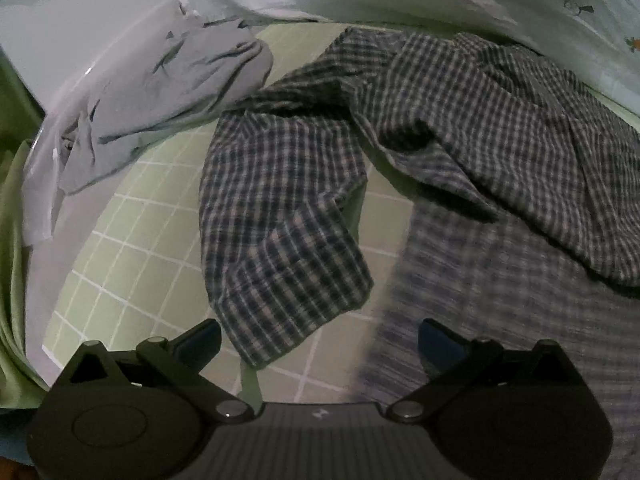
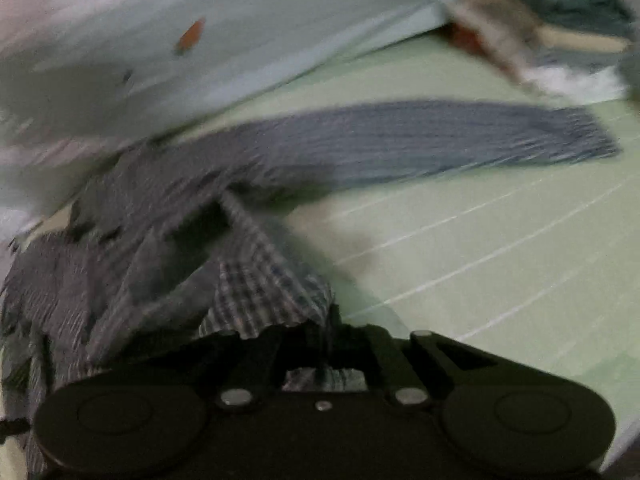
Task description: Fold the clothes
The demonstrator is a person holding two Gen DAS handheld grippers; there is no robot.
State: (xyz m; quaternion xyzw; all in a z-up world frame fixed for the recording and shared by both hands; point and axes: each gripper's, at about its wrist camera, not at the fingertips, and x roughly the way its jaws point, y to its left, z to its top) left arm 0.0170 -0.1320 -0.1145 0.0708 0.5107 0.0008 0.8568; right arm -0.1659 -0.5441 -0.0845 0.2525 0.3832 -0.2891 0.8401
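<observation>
The checked shirt lies crumpled on the green sheet. The right gripper pinches only an edge; a pull could slip it free. The left gripper hangs open, bunched cloth just ahead.

No text, label, brand or number is legible in either wrist view.

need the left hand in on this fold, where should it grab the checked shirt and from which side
Take the free bottom corner of the hanging flap of the checked shirt, the tip nearest the left gripper, coming from straight ahead with its open jaws. That tip lies loose and thin over the green gridded sheet, clear of the bunched folds. The right gripper is already shut on another edge.
</observation>
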